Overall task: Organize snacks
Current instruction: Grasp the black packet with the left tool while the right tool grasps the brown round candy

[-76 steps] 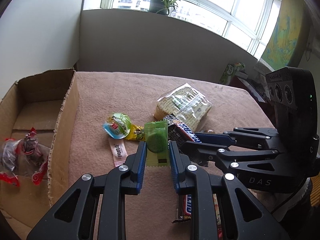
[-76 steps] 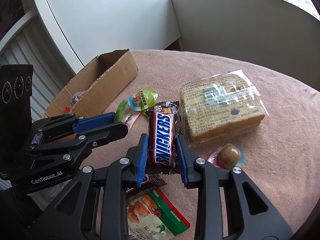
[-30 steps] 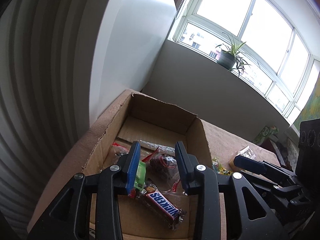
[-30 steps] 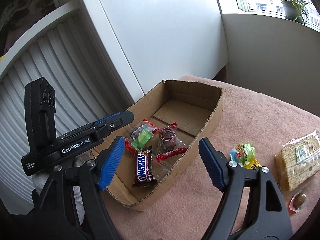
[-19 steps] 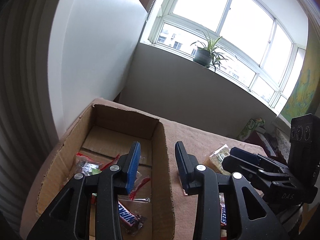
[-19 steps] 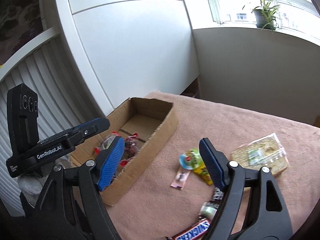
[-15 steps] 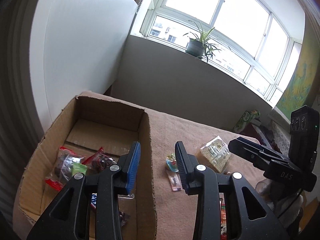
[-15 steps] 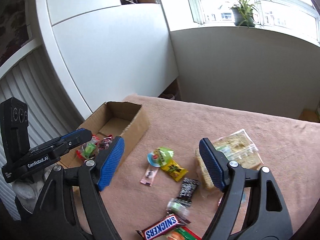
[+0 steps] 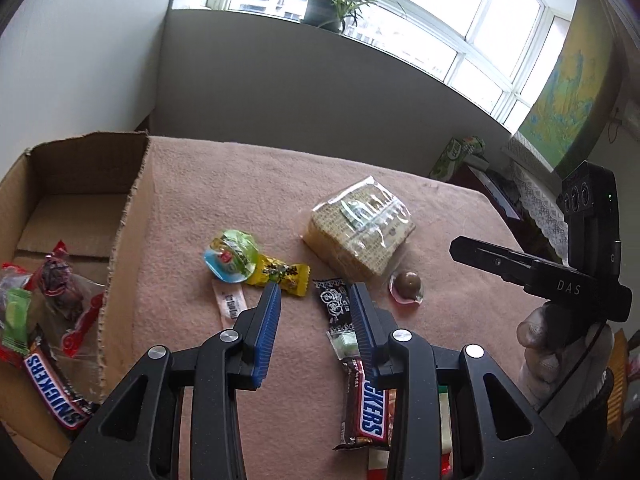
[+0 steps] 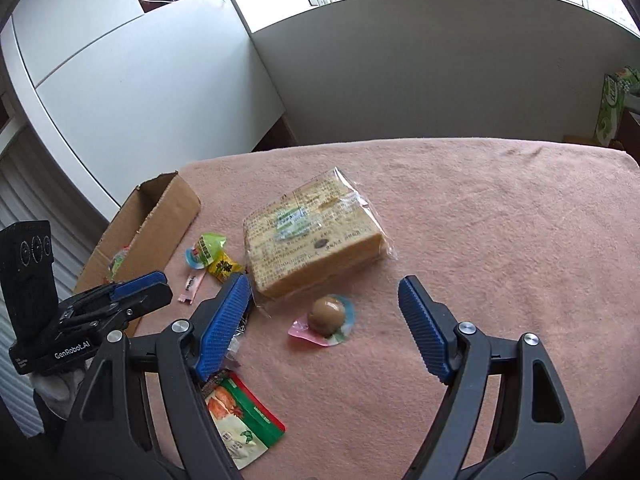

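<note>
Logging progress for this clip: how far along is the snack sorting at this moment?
Partly done. The box already holds a Snickers, a green candy and red-wrapped packs. Nothing is in hand: the left gripper and right gripper are both open. Left on the cloth: the cake, jelly cup, yellow candy, brown ball, black pack, second Snickers.

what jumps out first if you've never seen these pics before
Probably the wrapped cake slab in clear plastic, the biggest thing on the pink tablecloth, with a small brown jelly cup just in front of it. To the left stands a cardboard box already holding a Snickers bar and red-wrapped snacks. Both the left gripper and right gripper hover open and empty above the loose snacks.
</note>
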Action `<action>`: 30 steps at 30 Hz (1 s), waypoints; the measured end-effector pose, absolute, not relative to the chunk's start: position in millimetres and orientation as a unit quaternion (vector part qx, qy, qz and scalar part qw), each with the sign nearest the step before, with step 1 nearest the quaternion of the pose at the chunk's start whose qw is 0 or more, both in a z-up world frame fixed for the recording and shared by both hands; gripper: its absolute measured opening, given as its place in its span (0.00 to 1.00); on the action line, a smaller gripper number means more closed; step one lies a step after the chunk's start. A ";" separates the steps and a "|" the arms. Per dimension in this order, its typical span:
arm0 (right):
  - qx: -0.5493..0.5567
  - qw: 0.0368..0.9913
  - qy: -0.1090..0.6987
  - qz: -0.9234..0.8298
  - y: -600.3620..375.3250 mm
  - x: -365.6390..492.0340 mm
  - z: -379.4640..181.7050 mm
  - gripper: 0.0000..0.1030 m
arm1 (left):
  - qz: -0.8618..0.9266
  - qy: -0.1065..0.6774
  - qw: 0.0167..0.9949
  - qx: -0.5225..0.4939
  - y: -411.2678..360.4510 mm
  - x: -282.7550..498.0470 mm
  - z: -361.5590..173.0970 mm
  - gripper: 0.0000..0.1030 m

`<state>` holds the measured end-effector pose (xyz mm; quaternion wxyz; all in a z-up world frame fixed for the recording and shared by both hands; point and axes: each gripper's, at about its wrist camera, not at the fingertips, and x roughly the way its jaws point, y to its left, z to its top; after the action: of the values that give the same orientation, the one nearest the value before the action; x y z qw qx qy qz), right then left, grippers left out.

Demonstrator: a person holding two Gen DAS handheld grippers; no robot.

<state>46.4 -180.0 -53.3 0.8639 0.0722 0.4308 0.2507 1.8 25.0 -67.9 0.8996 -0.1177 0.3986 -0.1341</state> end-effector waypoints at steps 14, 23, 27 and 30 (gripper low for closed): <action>0.016 0.850 0.462 0.253 -155.8 45.6 -87.7 0.59 | -0.128 0.449 0.883 -0.054 -19.7 22.4 -93.7 0.33; 0.005 0.840 0.480 0.254 -146.6 52.5 -98.7 0.56 | -0.119 0.451 0.884 -0.041 -23.4 25.0 -97.0 0.33; -0.016 0.844 0.478 0.243 -137.8 51.7 -99.3 0.56 | -0.117 0.448 0.886 -0.036 -27.5 26.6 -97.6 0.29; -0.037 0.847 0.475 0.236 -128.7 51.4 -100.1 0.56 | -0.116 0.445 0.887 -0.033 -25.0 24.8 -97.9 0.25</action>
<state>51.4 -128.7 -100.1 0.8466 -0.0373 0.4754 0.2363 24.8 -25.0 -97.9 0.8873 -0.0329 0.4450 -0.1163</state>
